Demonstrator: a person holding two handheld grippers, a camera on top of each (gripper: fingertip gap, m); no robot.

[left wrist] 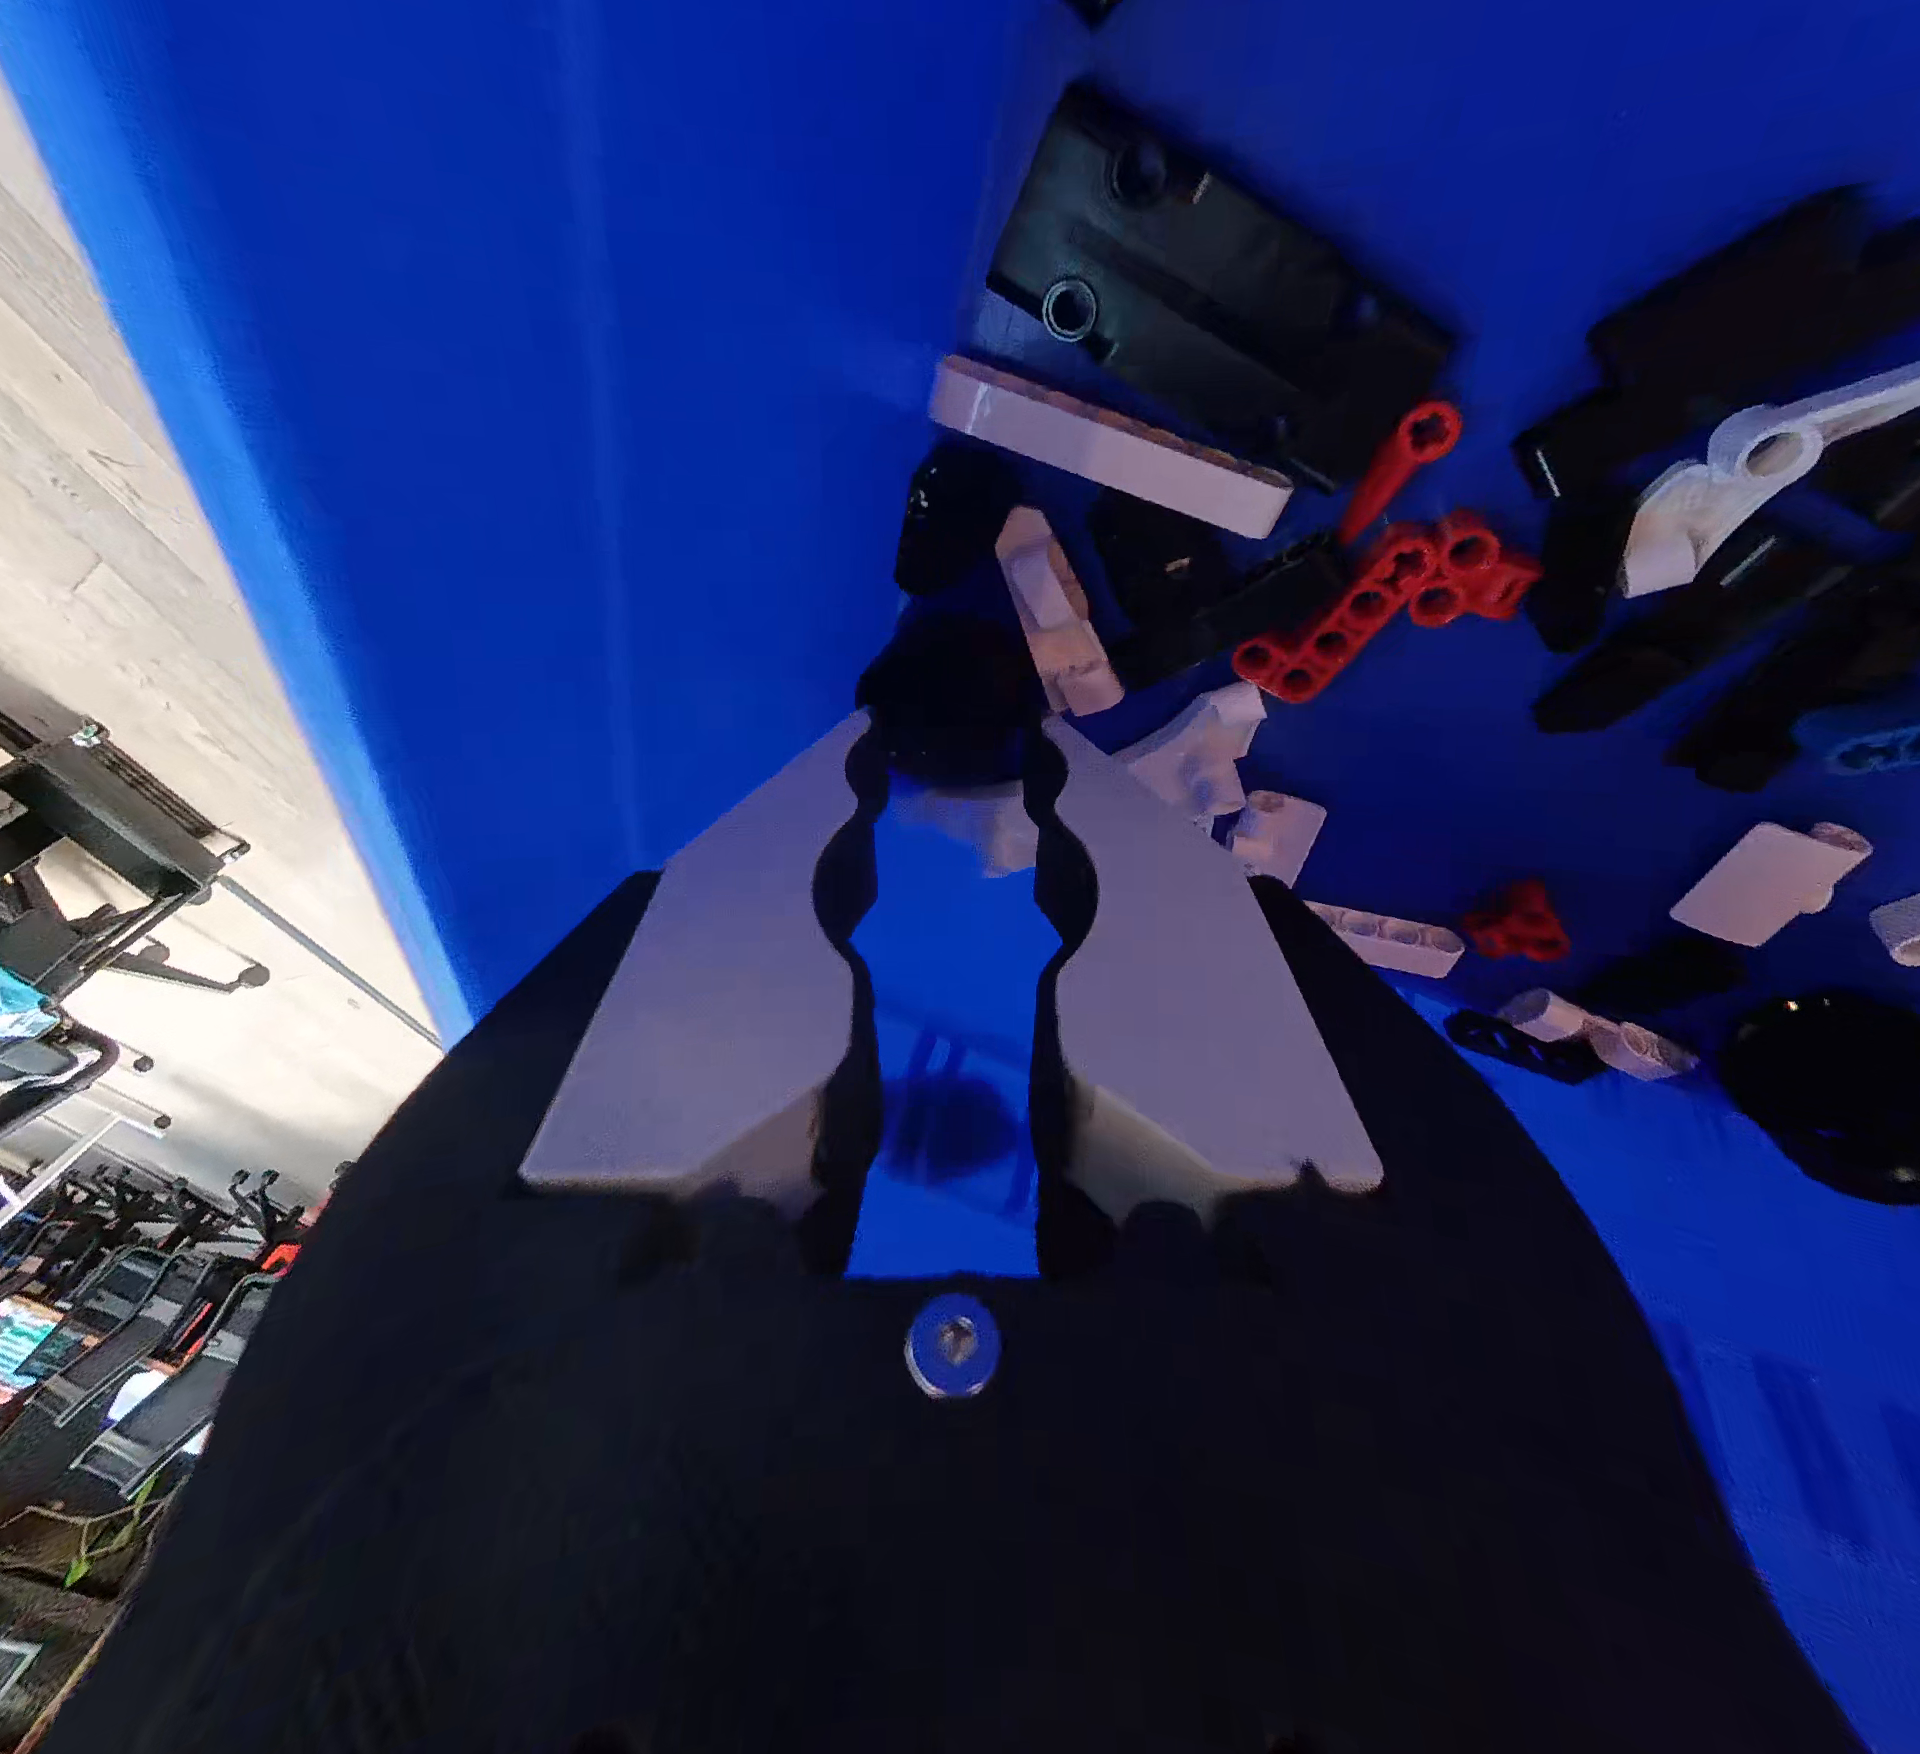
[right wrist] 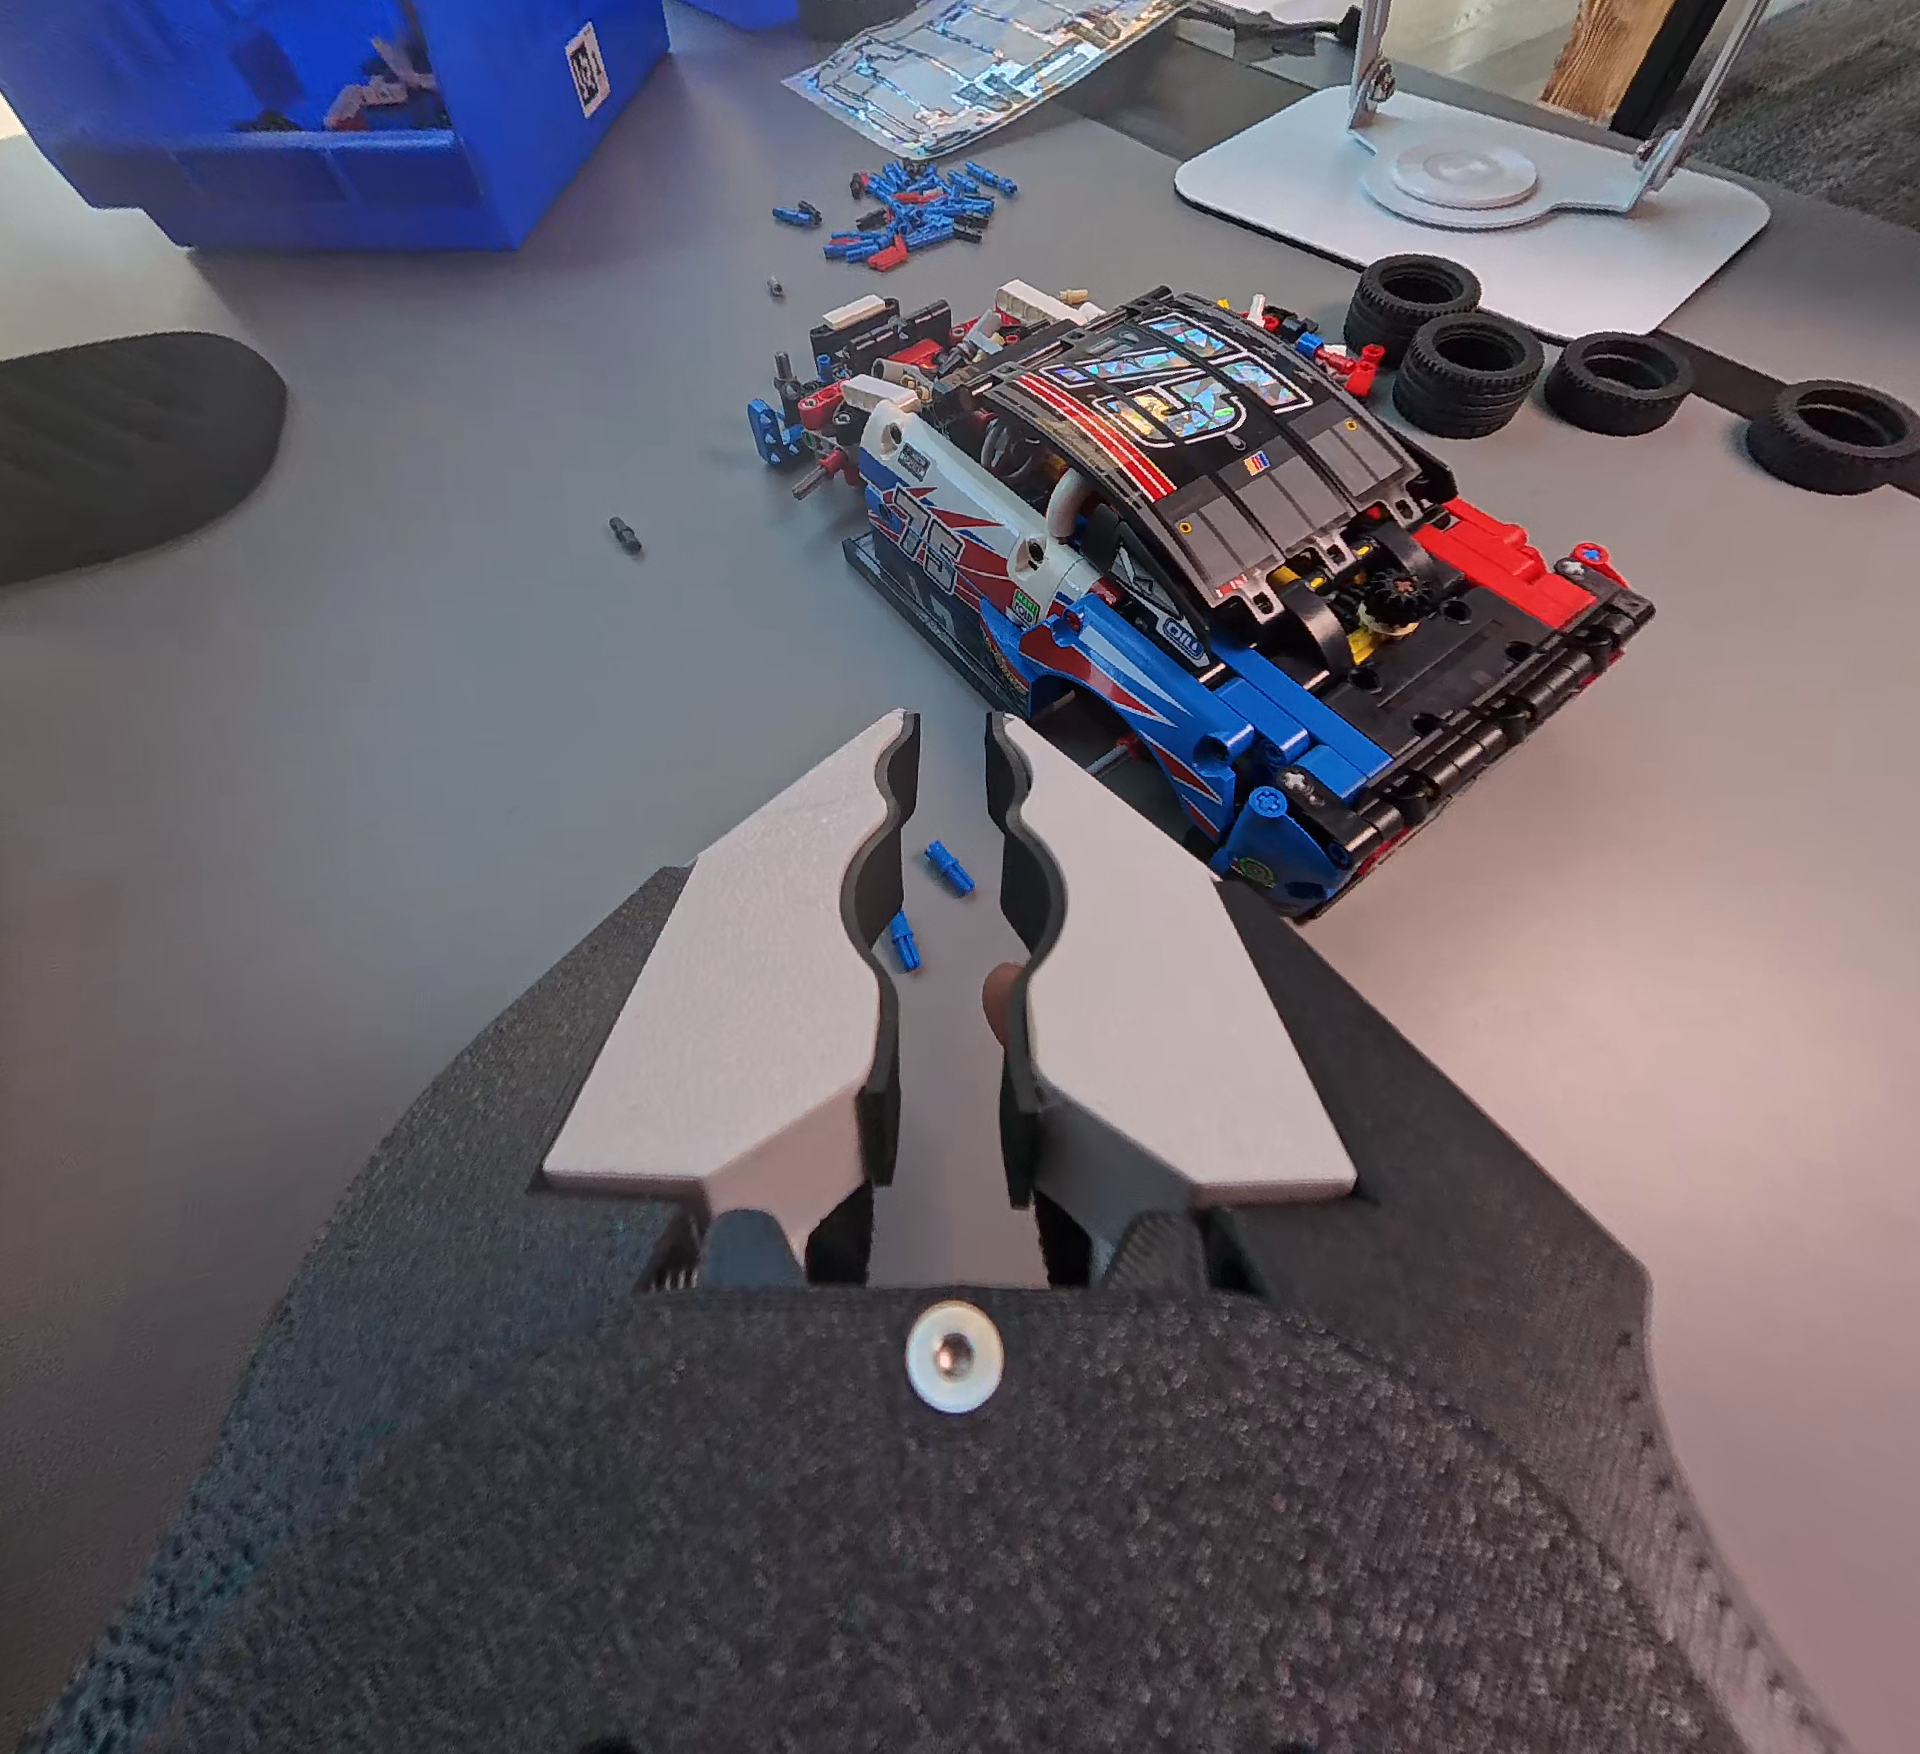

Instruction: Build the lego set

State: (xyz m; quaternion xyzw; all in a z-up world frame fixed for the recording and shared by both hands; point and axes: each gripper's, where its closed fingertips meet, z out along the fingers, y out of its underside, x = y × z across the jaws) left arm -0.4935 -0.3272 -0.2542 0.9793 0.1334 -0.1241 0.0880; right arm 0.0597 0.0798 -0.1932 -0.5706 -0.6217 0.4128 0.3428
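In the left wrist view my left gripper (left wrist: 956,730) is inside a blue bin (left wrist: 623,302), jaws apart. Its tips stand on either side of a black rounded piece (left wrist: 940,676); I cannot tell if they touch it. Loose black, white and red Lego parts, including a red beam (left wrist: 1382,603), lie just beyond. In the right wrist view my right gripper (right wrist: 953,722) hovers over the grey table (right wrist: 416,665), jaws a narrow gap apart and empty. Two blue pins (right wrist: 948,868) lie on the table below it. The partly built race car (right wrist: 1195,561) stands just right of its tips.
Several black tyres (right wrist: 1465,369) lie behind the car by a grey stand base (right wrist: 1621,229). A pile of blue pins (right wrist: 914,203) and a sticker sheet (right wrist: 997,42) lie farther back. The blue bin (right wrist: 499,63) stands at the back left. A black pin (right wrist: 623,535) lies alone. Across from one pair of fingers to the other is roughly 70 centimeters. The black pin (right wrist: 623,535) lies some 20 centimeters from my right tips, 50 centimeters from my left tips.
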